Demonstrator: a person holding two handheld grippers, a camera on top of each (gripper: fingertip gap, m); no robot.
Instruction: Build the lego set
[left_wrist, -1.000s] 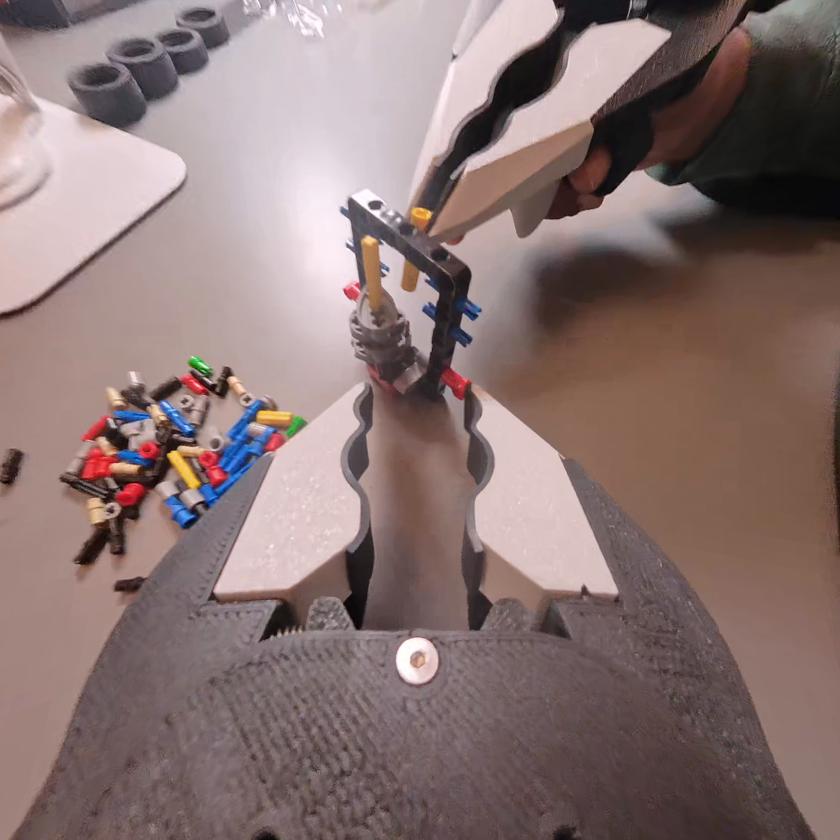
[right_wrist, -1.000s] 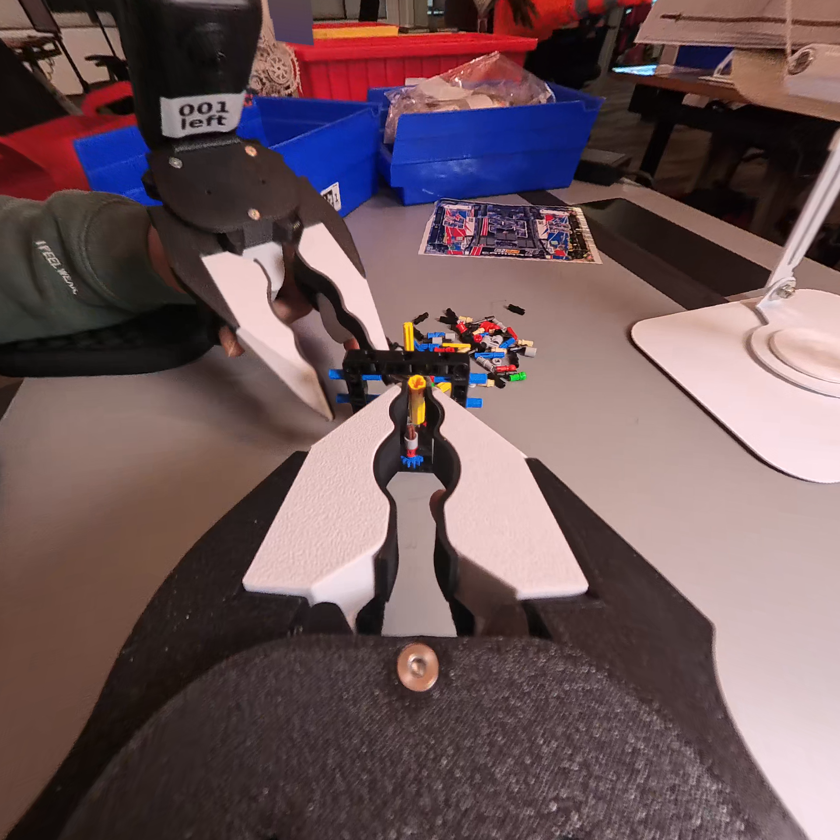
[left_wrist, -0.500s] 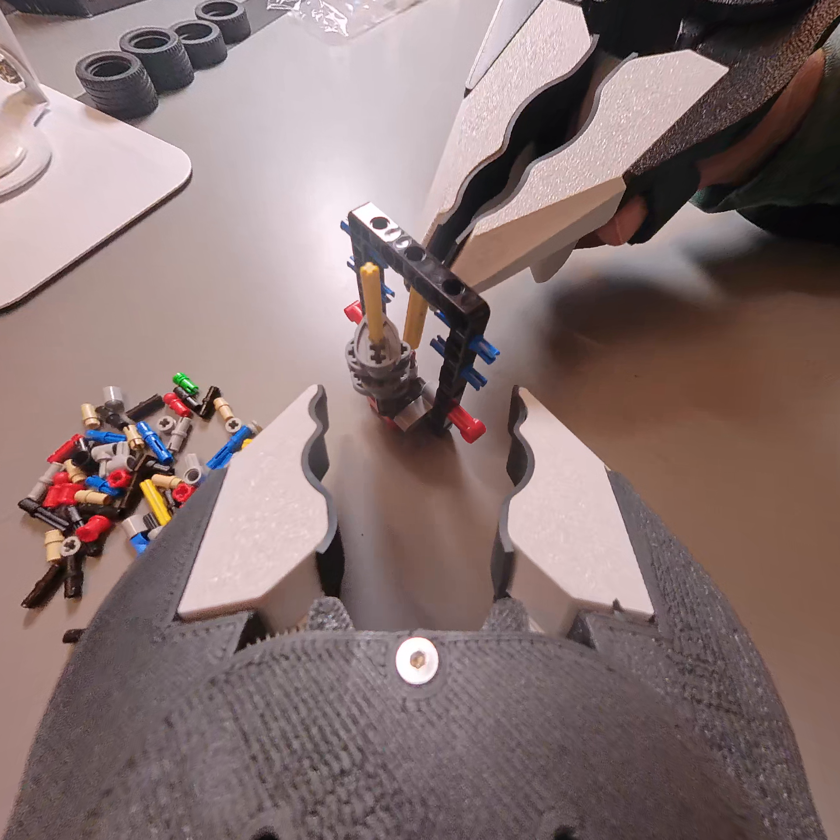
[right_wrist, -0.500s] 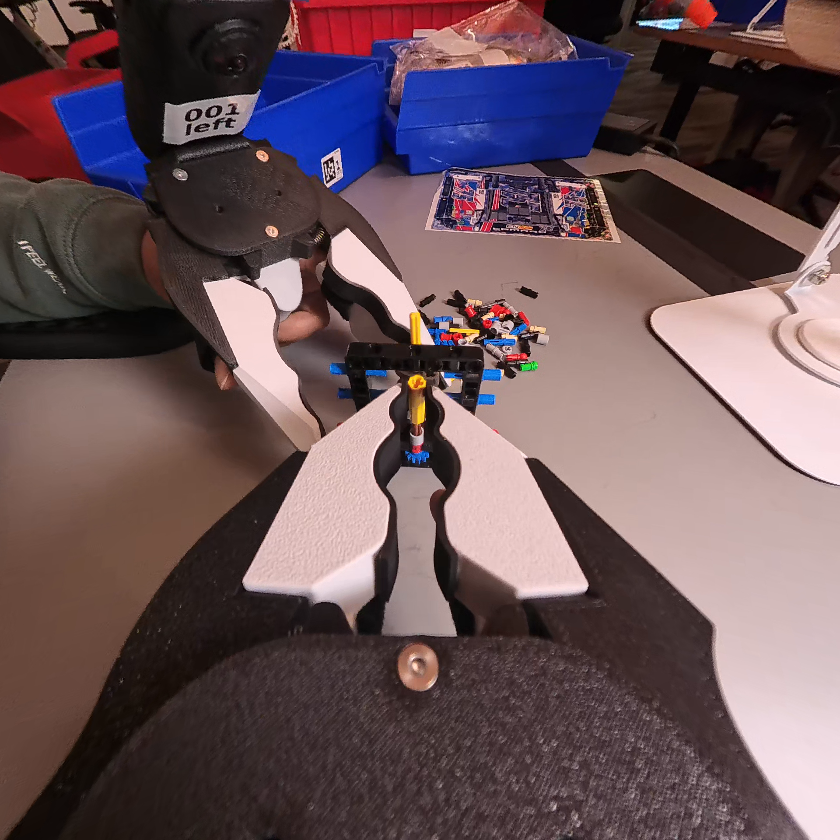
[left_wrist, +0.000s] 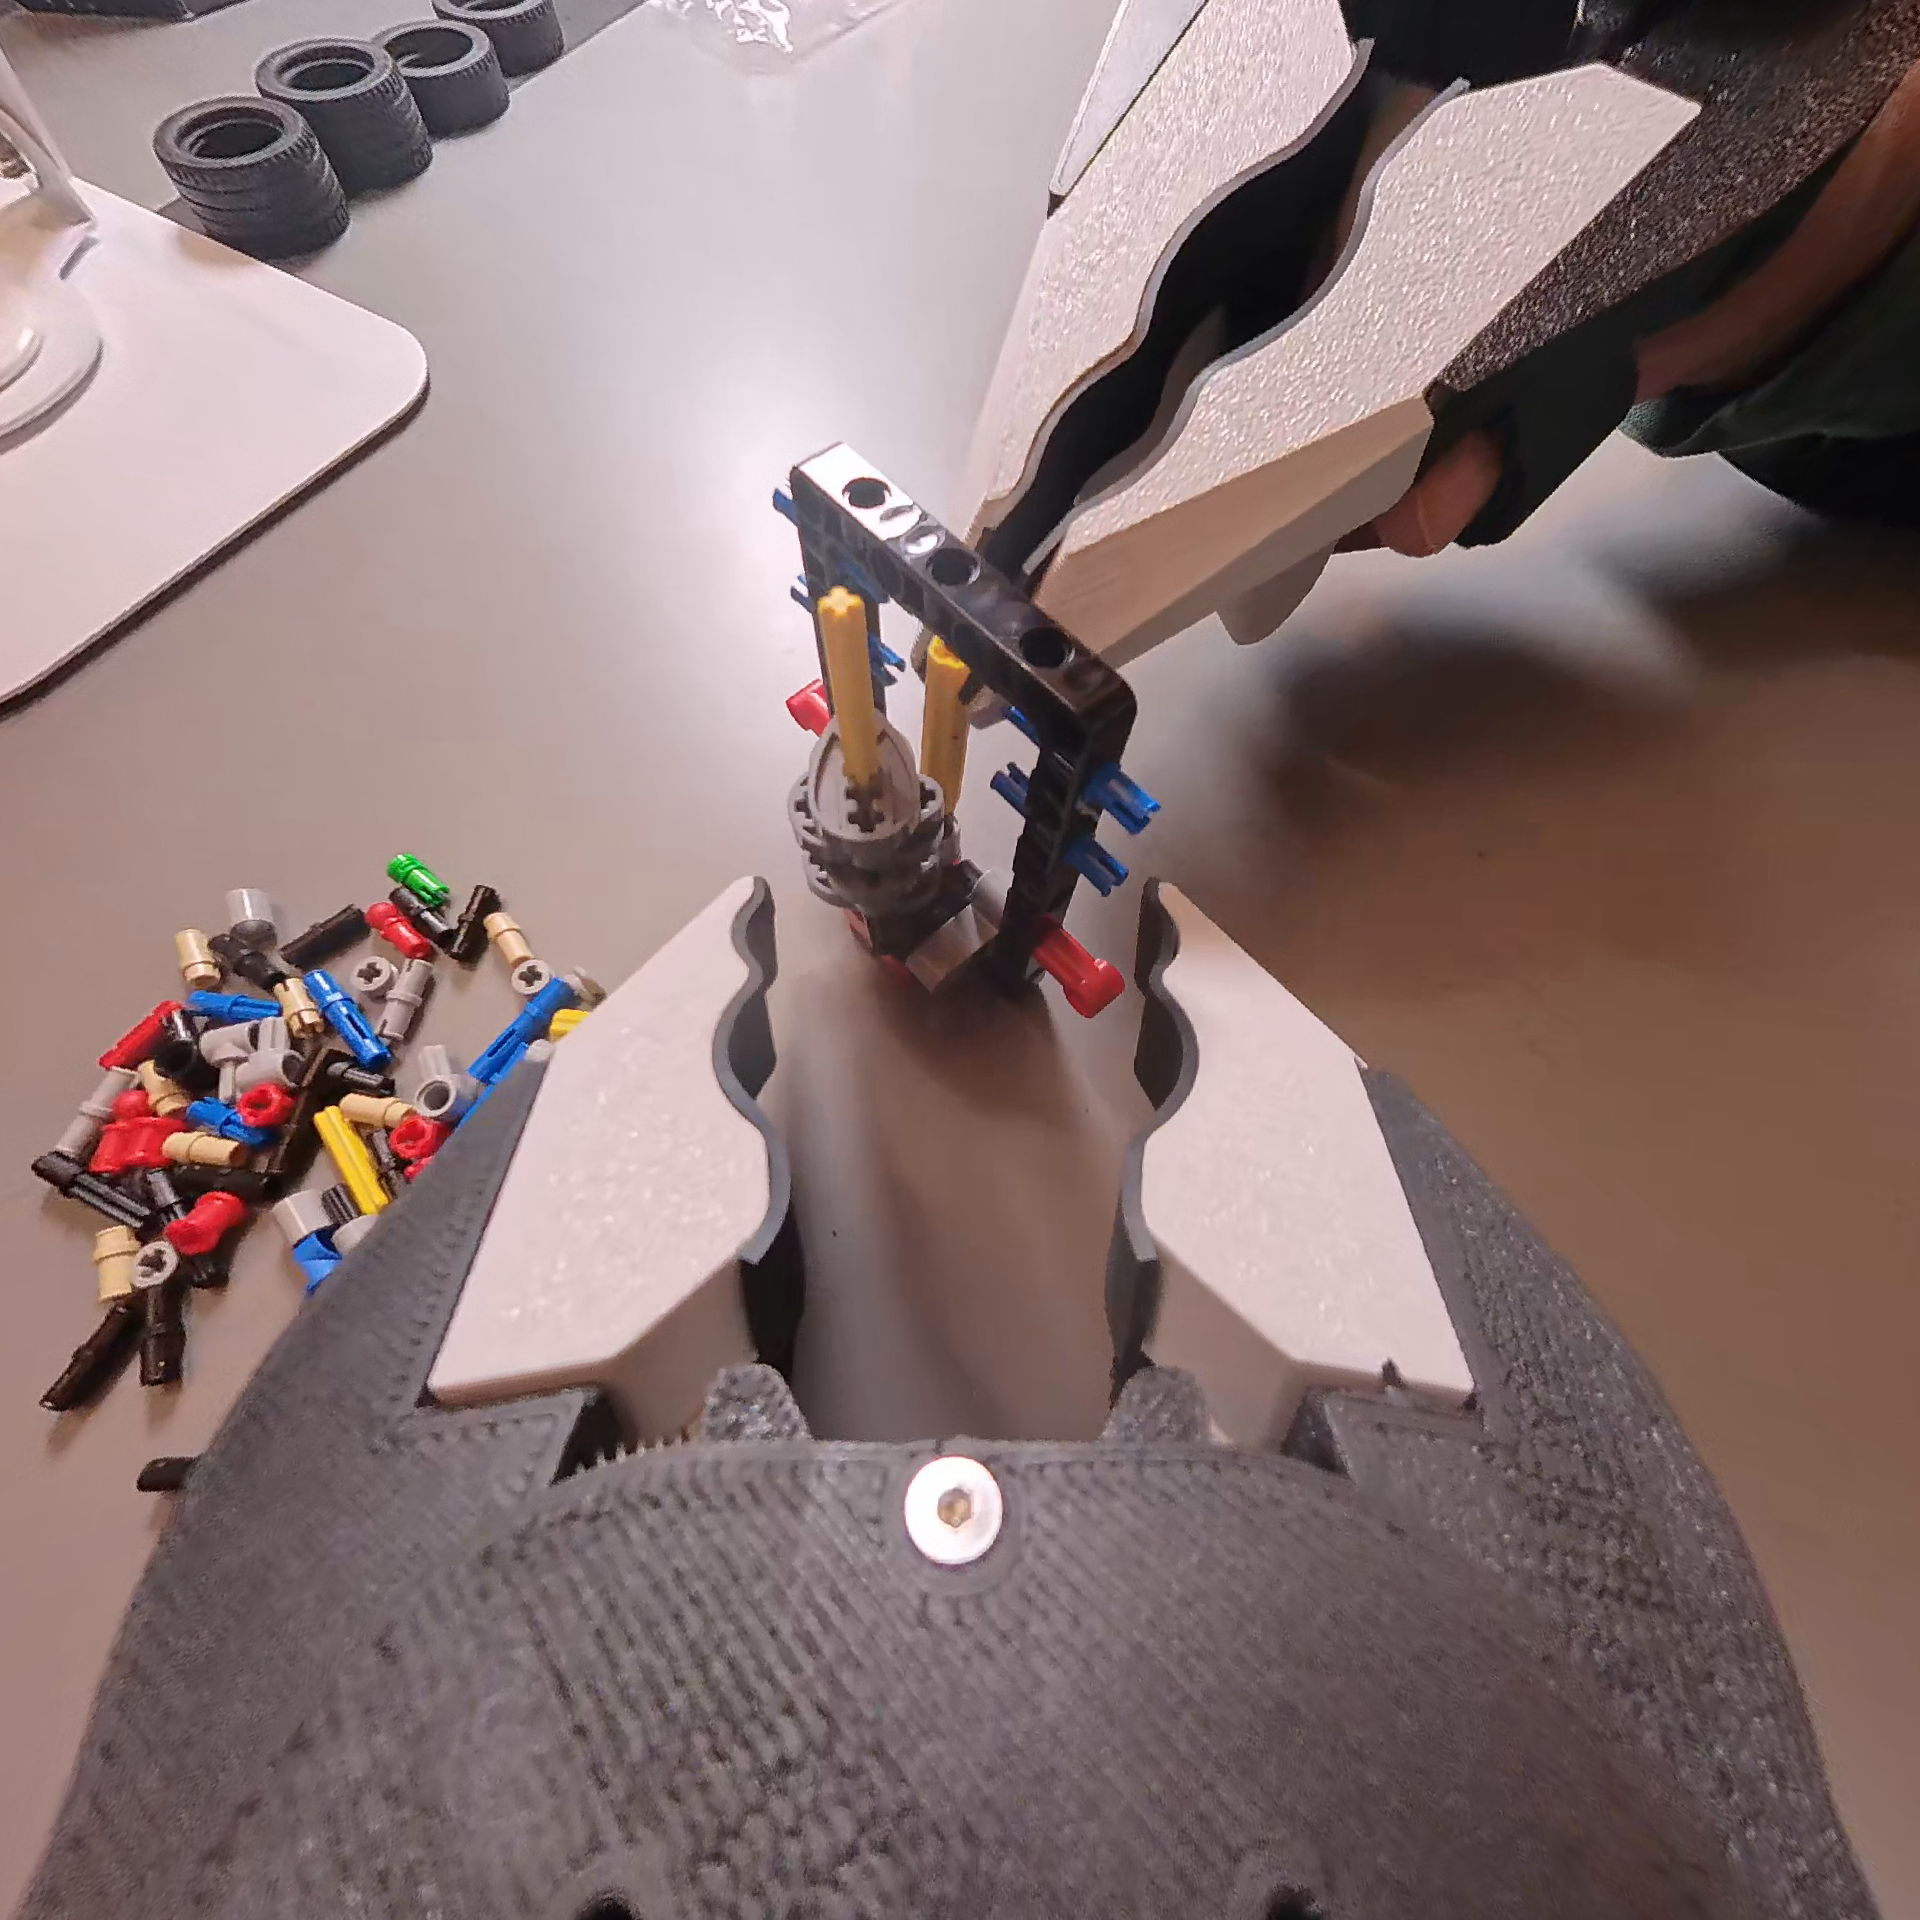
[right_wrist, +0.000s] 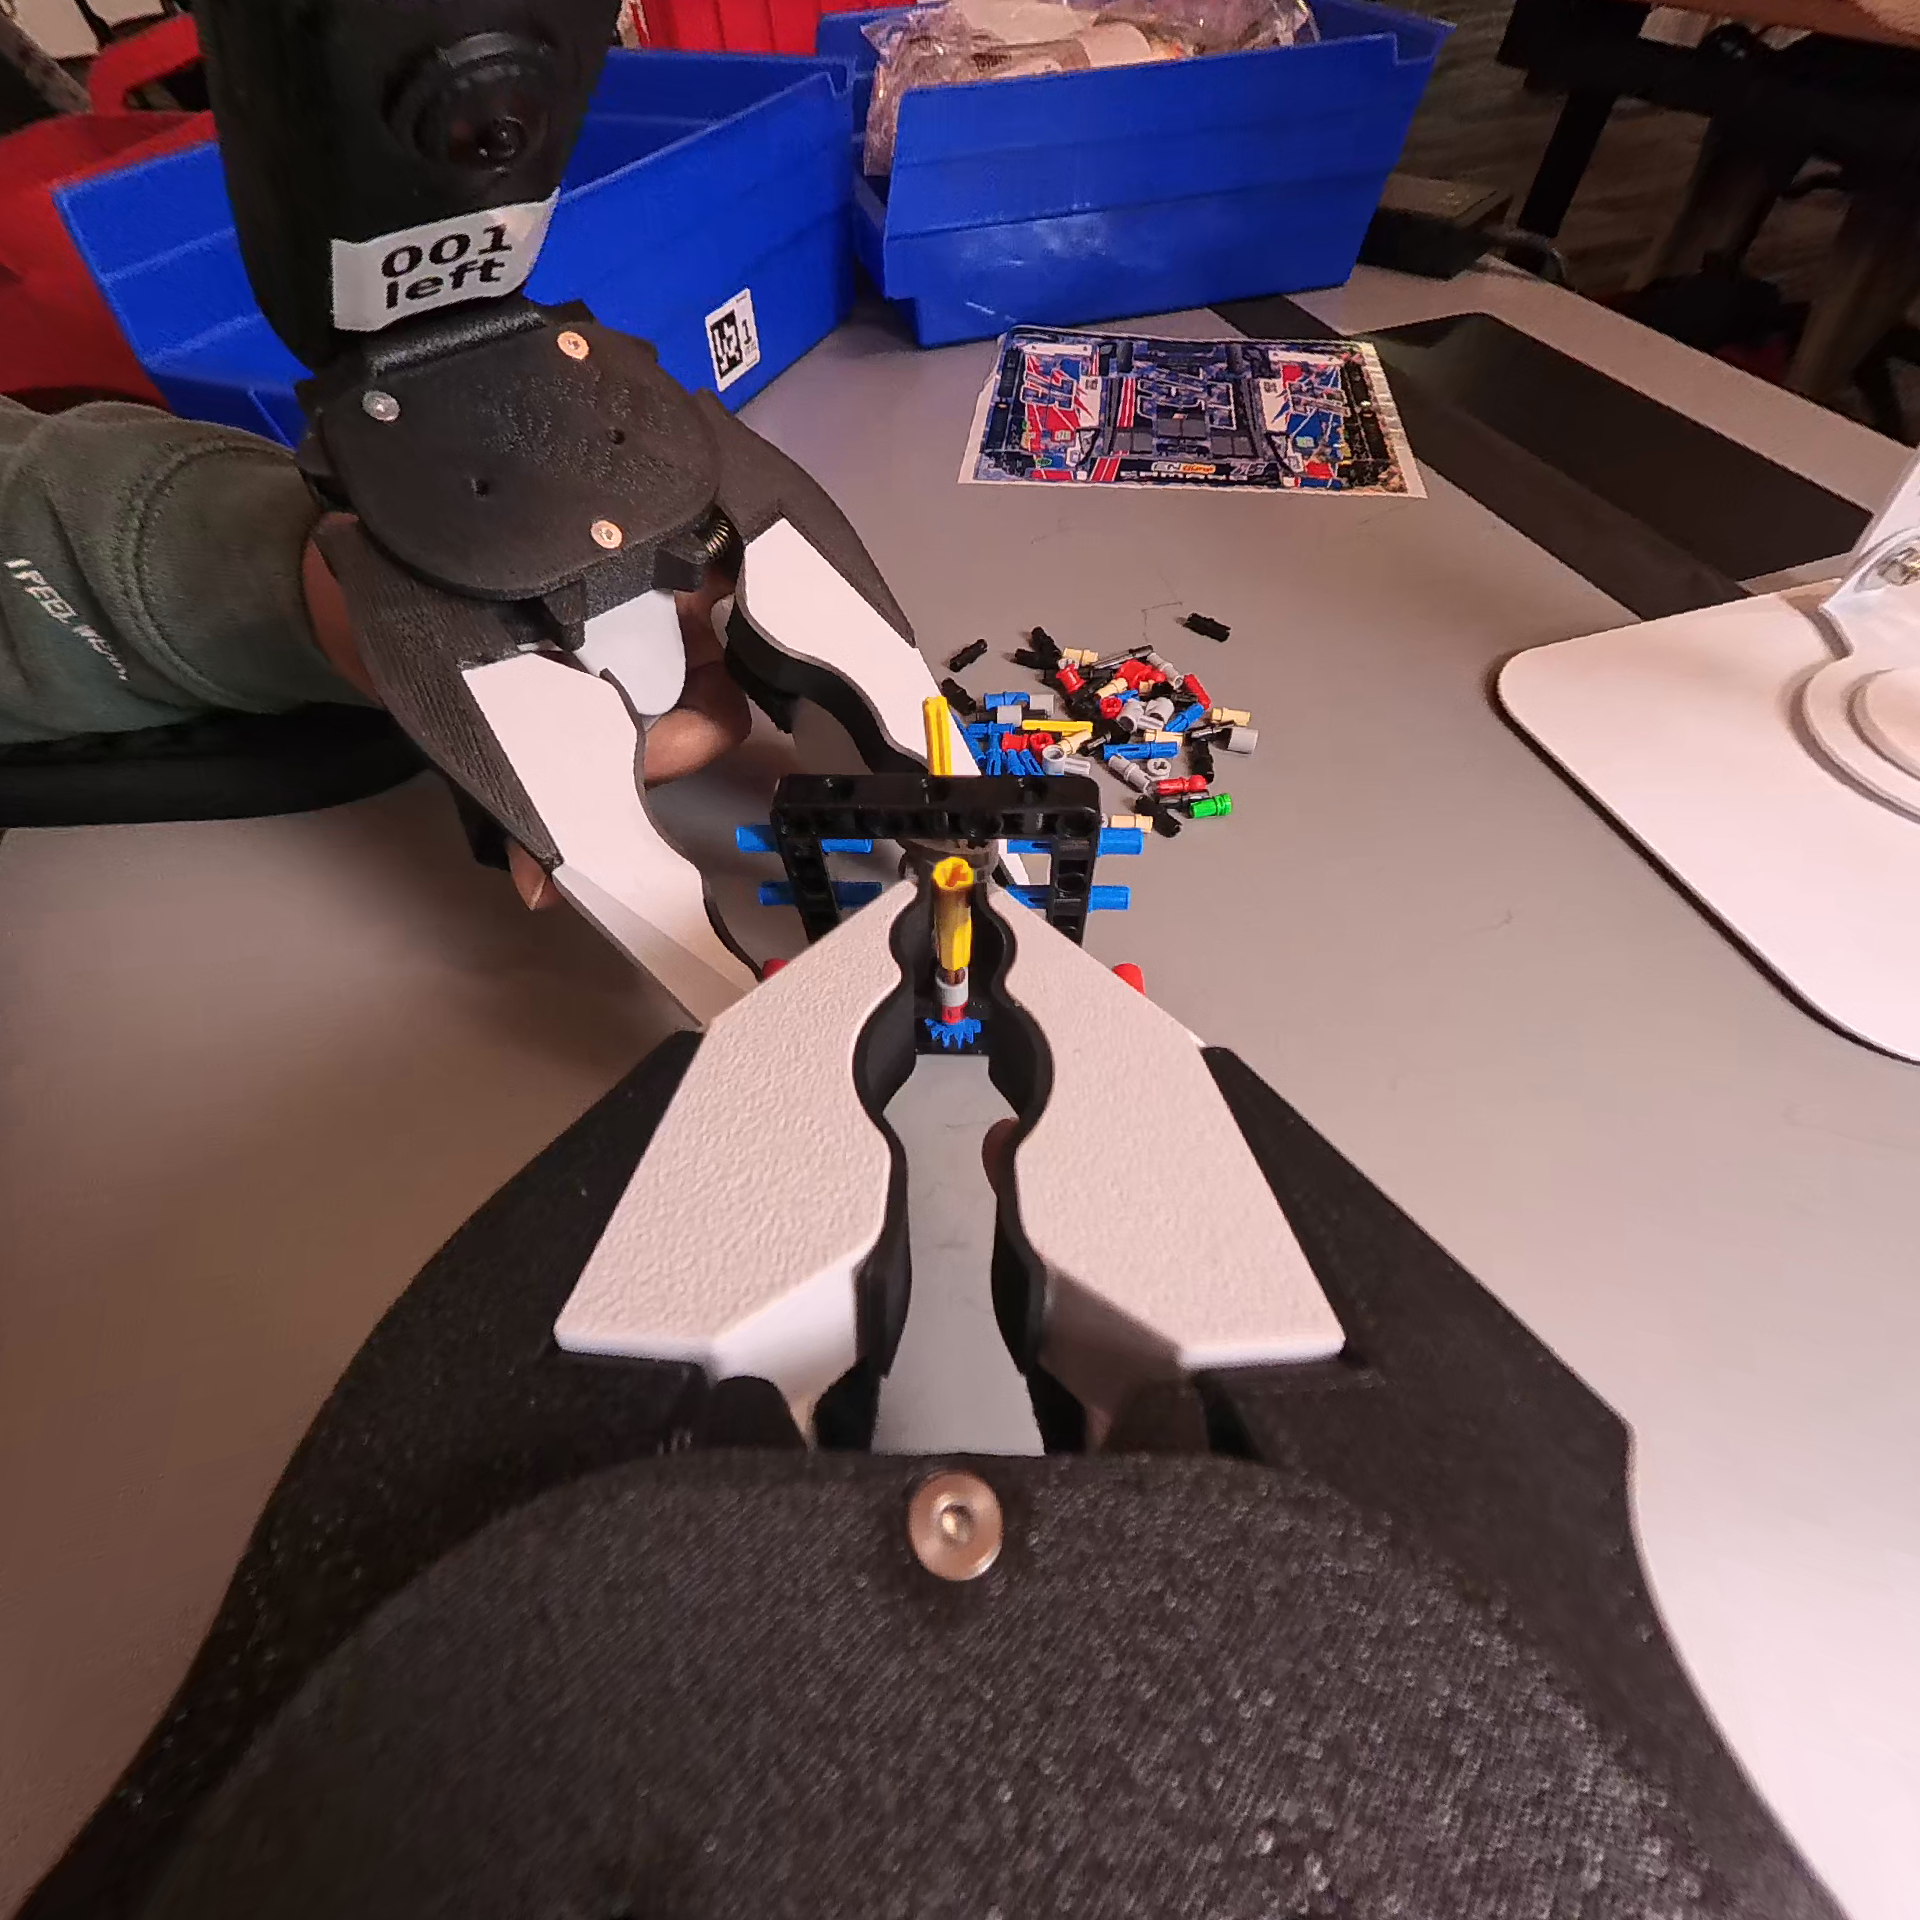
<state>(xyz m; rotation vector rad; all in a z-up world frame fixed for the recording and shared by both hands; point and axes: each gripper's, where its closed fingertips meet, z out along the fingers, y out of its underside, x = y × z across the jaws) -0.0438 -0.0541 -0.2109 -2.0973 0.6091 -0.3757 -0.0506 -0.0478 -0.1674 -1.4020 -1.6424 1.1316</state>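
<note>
Lego frame (left_wrist: 1049, 727) stood upright mid-surface (left_wrist: 623, 364), loose pins (left_wrist: 281, 1081) just beside it. My right tongs (right_wrist: 951, 883) pinched its yellow axle (right_wrist: 951, 914); my left tongs (left_wrist: 956, 925) gaped wide at its base.

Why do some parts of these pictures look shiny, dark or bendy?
Left wrist view: light glares white on the black frame, and the right gripper drops a soft dark shadow on the table. Right wrist view: the wide lens bends the blue bins at the edges, and the pile of small pieces stays sharp.
</note>
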